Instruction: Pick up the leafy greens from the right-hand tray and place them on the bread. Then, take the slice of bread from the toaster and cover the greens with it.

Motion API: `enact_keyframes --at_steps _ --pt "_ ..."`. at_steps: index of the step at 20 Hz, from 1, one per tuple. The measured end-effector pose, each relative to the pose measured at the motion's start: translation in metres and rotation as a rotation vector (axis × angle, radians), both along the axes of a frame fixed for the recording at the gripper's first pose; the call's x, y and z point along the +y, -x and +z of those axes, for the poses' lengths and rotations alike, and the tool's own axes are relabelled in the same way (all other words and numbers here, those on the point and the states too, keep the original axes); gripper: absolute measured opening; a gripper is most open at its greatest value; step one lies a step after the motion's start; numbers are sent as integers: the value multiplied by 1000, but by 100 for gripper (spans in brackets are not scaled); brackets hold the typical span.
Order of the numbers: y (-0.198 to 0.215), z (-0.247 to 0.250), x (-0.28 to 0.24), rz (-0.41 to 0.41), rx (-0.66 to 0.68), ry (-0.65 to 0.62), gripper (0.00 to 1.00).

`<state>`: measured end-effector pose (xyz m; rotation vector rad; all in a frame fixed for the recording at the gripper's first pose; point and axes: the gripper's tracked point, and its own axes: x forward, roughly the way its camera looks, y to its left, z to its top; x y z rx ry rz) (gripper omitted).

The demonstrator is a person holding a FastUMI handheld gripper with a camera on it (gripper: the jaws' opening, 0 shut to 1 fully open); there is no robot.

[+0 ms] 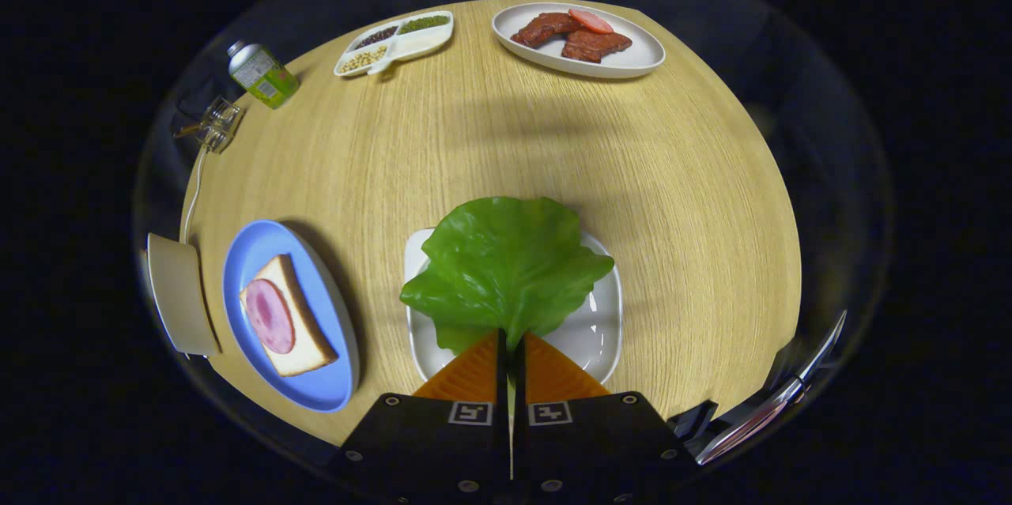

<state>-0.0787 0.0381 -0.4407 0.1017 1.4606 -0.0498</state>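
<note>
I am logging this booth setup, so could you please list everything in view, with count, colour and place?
Table: one, light wood, under everything.
Lettuce leaf: one, green, over the white tray, its near edge between the fingertips.
White tray: one, square, just ahead of the fingers.
Blue plate: one, left of the tray.
Bread slice: one, pale with brown crust, on the blue plate.
Ham round: one, pink, on the bread.
Toaster: one, cream, left of the blue plate, partly seen.
Divided dish: one, white, far side, holding beans.
Oval plate: one, white, far side, holding brown meat pieces and a red slice.
Can: one, green, far left.
Gripper: one, fingers closed on the leaf.
</note>
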Motion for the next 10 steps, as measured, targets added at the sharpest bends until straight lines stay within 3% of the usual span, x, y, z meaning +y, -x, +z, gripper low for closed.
enact_keyframes --at_steps 10 --pt "-20 75 83 93 -128 -168 2"
